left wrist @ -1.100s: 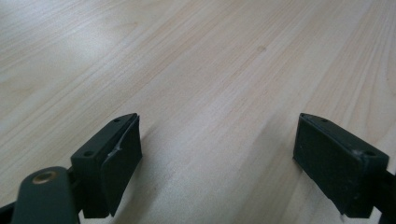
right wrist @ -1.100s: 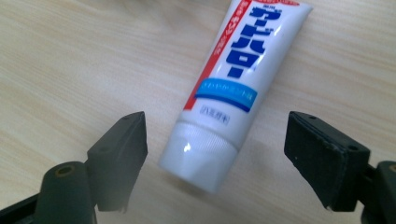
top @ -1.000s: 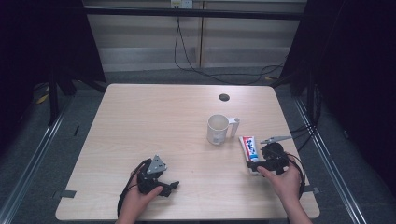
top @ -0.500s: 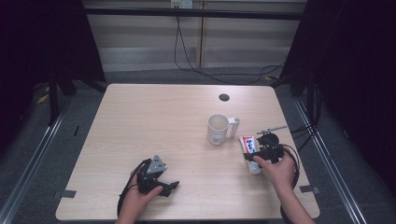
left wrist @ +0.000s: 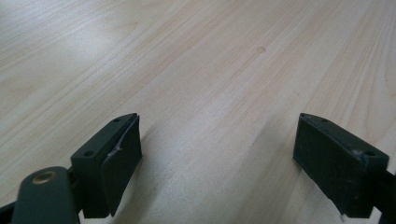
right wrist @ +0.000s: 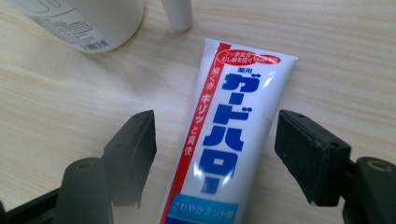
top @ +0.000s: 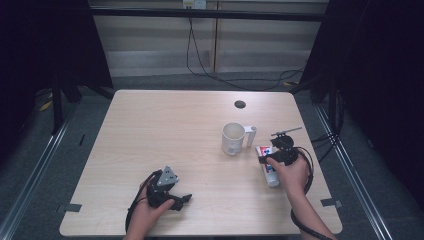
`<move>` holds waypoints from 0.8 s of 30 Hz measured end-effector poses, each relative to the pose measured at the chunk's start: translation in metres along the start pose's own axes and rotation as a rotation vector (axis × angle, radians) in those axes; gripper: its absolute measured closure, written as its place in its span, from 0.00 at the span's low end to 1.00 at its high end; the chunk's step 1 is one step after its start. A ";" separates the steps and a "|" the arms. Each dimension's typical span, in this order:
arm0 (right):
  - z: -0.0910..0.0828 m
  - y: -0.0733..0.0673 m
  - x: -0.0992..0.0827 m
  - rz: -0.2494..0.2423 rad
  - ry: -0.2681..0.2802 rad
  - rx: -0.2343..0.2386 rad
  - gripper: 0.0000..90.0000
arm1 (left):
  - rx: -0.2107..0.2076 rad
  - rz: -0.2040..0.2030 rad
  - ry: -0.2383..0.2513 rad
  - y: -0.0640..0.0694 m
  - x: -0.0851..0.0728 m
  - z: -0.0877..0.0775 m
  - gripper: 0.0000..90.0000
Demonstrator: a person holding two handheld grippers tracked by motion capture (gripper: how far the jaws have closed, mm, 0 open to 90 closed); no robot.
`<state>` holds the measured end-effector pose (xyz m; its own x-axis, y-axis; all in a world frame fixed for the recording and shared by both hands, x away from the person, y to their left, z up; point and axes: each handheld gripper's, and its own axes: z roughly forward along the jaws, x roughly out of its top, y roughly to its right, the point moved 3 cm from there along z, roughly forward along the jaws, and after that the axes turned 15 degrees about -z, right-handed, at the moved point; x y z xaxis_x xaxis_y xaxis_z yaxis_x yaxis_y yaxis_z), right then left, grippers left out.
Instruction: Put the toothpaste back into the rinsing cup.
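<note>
Table (top: 165, 135): pale wood-grain top, smooth, with a soft sheen in the left gripper view. Toothpaste tube (right wrist: 233, 135): glossy white plastic with printed blue and red lettering; mug (top: 233, 138): smooth, off-white, probably ceramic, though the high view is too coarse to confirm. Jaws of both grippers: matt black plastic, faintly scuffed.

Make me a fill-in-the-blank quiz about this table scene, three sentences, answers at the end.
1. The right tool has its jaws open on either side of a ____ tube lying flat on the table.
2. The white ____ stands upright just beyond that tube.
3. The left tool is open with nothing but bare ____ between its jaws.

Missing words: toothpaste; mug; table
</note>
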<state>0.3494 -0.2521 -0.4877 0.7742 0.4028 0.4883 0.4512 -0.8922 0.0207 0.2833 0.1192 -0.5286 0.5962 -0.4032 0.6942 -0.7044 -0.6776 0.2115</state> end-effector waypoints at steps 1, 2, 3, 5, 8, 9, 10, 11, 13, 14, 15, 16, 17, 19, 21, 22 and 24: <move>0.002 0.000 0.001 0.013 -0.002 0.000 0.33 | 0.001 0.003 0.000 0.000 0.000 0.000 0.17; 0.002 0.000 0.001 0.013 -0.002 0.000 0.33 | 0.001 0.003 0.000 0.000 0.000 0.000 0.17; 0.005 0.002 0.003 0.021 -0.005 -0.004 0.34 | -0.003 -0.002 0.000 0.000 0.000 0.000 0.17; 0.008 0.003 0.004 0.027 -0.010 -0.009 0.35 | 0.001 0.000 -0.002 0.000 0.000 0.000 0.17; 0.011 0.003 0.006 0.036 -0.021 -0.013 0.36 | -0.002 0.002 -0.002 0.000 0.000 0.000 0.17; 0.012 0.004 0.007 0.031 -0.027 -0.017 0.37 | -0.002 0.002 -0.003 0.000 0.000 0.000 0.17; 0.013 0.003 0.007 0.034 -0.034 -0.021 0.37 | -0.002 0.002 -0.003 0.000 0.000 0.000 0.17; 0.014 0.004 0.008 0.034 -0.038 -0.026 0.38 | -0.001 0.003 -0.003 0.000 0.000 0.000 0.17; 0.015 0.005 0.008 0.041 -0.041 -0.033 0.40 | -0.001 0.003 -0.003 0.000 0.000 0.000 0.17; 0.015 0.005 0.009 0.043 -0.042 -0.035 0.41 | -0.002 0.002 -0.002 0.000 0.000 0.000 0.17; 0.015 0.005 0.009 0.043 -0.042 -0.035 0.41 | -0.002 0.002 -0.002 0.000 0.000 0.000 0.17; 0.016 0.006 0.010 0.039 -0.050 -0.044 0.42 | -0.003 0.002 -0.003 -0.001 0.000 0.000 0.17; 0.016 0.006 0.010 0.044 -0.057 -0.044 0.43 | -0.003 0.003 -0.005 -0.001 0.000 -0.001 0.17; 0.017 0.007 0.011 0.049 -0.063 -0.050 0.43 | -0.004 0.003 -0.003 -0.001 0.000 0.000 0.17; 0.017 0.006 0.013 0.055 -0.074 -0.054 0.44 | -0.003 0.004 -0.003 0.000 0.000 0.000 0.17; 0.017 0.006 0.013 0.054 -0.076 -0.054 0.45 | -0.002 0.004 -0.004 0.000 0.000 0.000 0.17; 0.017 0.006 0.014 0.062 -0.084 -0.062 0.46 | -0.002 0.003 -0.004 0.000 0.000 0.000 0.17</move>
<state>0.3707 -0.2482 -0.4958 0.8353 0.3603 0.4153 0.3751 -0.9257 0.0486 0.2833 0.1195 -0.5285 0.5953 -0.4080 0.6923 -0.7073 -0.6749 0.2105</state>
